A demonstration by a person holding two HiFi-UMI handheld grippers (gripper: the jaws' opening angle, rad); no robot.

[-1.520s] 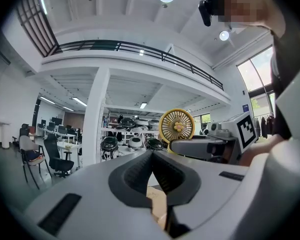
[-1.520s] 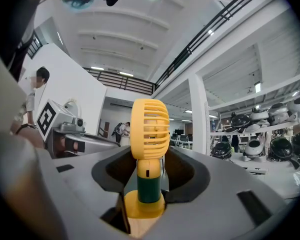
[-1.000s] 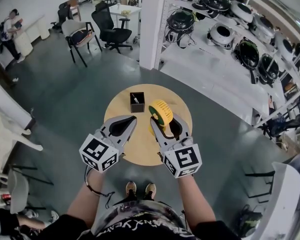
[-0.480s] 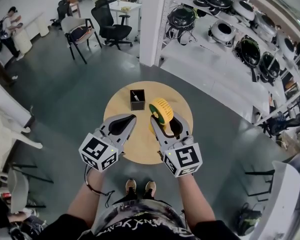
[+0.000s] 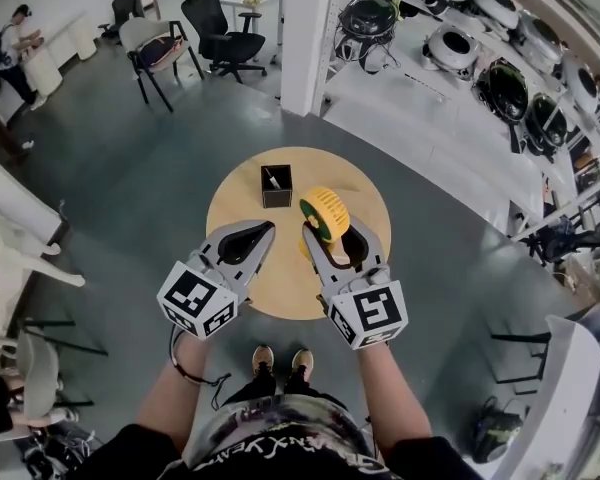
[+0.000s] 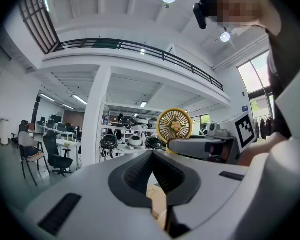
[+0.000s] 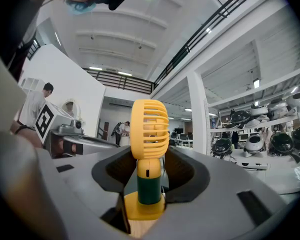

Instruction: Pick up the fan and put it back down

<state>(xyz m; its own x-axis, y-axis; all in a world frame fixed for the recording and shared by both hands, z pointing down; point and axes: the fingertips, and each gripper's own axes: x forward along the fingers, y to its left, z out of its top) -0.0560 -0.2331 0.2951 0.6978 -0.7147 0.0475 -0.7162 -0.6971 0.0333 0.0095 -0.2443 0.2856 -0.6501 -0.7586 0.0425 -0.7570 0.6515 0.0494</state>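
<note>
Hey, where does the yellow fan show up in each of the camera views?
Head view: fan just right of centre, right of the black box.
Left gripper view: fan right of centre, above the jaws.
Right gripper view: fan dead centre, between the jaws.
Shared landmark: white pillar.

In the head view, the jaws of the right gripper (image 5: 335,234) cover the base and lower stem of the yellow round-caged fan with green stem (image 5: 325,213). It cannot be determined whether the base touches the round wooden tabletop (image 5: 235,193). The near part of the tabletop is hidden under the right gripper and the left gripper (image 5: 268,228). The contents of the small black square open box (image 5: 276,185) are too small to identify.
</note>
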